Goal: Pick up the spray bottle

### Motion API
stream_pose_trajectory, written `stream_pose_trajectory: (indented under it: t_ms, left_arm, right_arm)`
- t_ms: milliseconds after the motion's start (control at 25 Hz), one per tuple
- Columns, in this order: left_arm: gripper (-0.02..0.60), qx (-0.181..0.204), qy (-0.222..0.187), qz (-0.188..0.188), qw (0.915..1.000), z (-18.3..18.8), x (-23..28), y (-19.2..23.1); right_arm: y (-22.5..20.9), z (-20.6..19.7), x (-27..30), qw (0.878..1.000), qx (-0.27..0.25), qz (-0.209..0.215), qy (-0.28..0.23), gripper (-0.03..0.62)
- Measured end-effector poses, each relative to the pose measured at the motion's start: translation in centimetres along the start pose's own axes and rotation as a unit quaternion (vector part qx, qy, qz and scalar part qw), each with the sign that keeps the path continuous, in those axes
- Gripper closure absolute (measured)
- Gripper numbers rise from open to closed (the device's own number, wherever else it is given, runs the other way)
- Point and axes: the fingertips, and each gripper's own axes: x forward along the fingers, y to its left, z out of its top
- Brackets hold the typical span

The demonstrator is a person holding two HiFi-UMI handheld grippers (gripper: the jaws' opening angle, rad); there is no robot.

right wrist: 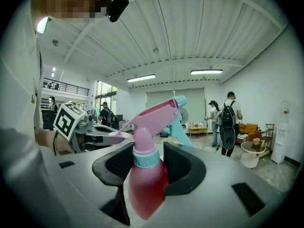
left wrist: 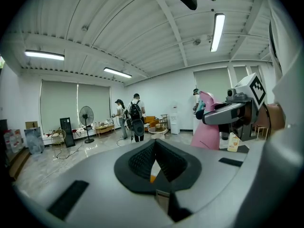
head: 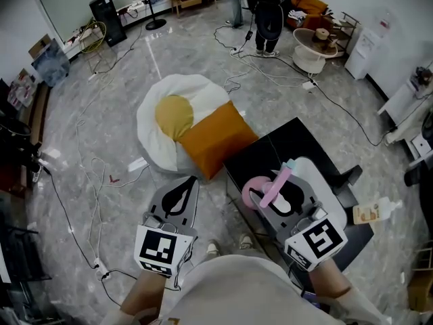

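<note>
My right gripper (head: 283, 189) is shut on the pink spray bottle (head: 269, 188), held above the black table (head: 270, 147). In the right gripper view the dark pads (right wrist: 183, 163) press on the bottle's neck and body (right wrist: 147, 184). Its pink trigger head with a light-blue nozzle (right wrist: 159, 115) rises above the jaws of the right gripper (right wrist: 148, 152). My left gripper (head: 192, 180) hangs over the floor to the left, jaws shut with nothing between them. The left gripper view shows its own tips (left wrist: 154, 144) meeting, and the pink bottle (left wrist: 204, 129) off to the right.
A bottle with a beige label (head: 374, 212) stands at the table's right edge. An orange pillow (head: 215, 139) and a white-and-yellow cushion (head: 172, 114) lie on the floor ahead. Cables (head: 95, 181) trail across the floor. People (head: 268, 12) stand far off by a round table (head: 314, 46).
</note>
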Motion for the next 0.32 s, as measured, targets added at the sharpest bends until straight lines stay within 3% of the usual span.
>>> stream_pose_trajectory:
  t_ms: [320]
  left_arm:
    - [0.561,0.017,-0.008,-0.012,0.9998,1.3,-0.2,-0.9]
  right_arm:
    - [0.0,0.6,-0.4,1.000,0.008,0.003,-0.011,0.376]
